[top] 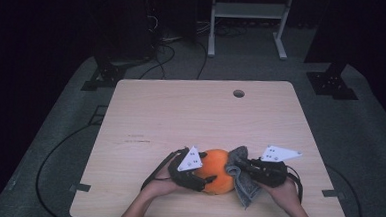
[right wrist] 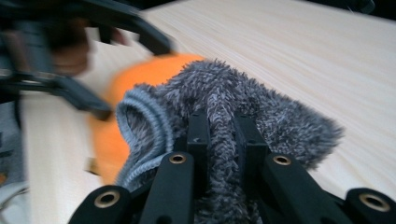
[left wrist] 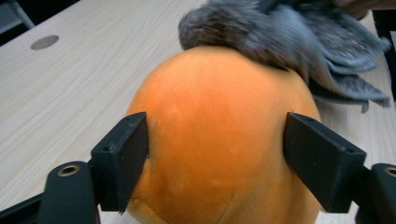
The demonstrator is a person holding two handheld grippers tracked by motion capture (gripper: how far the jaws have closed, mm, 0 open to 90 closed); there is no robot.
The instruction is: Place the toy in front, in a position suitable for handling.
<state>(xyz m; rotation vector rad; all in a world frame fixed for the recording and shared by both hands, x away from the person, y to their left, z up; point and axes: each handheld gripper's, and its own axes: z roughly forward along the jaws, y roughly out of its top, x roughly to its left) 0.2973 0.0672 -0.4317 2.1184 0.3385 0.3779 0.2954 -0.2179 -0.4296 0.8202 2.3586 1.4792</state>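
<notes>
A round orange plush ball (top: pixel 217 170) rests on the wooden table (top: pixel 180 118) near its front edge. My left gripper (top: pixel 200 179) holds it from the left, its two black jaws pressed against the ball's (left wrist: pixel 219 135) sides. A grey fuzzy cloth (top: pixel 241 178) lies against the ball's right side and drapes down toward the table. My right gripper (top: pixel 245 167) is shut on that cloth (right wrist: pixel 224 121), which bunches between its jaws. In the right gripper view, the orange ball (right wrist: pixel 112 135) sits behind the cloth, with the left gripper (right wrist: pixel 107 42) blurred beyond it.
A round cable hole (top: pixel 239 93) sits near the table's far edge. Cables (top: pixel 53 156) trail over the grey floor to the left, and a white frame (top: pixel 248 21) and dark stands rise behind the table.
</notes>
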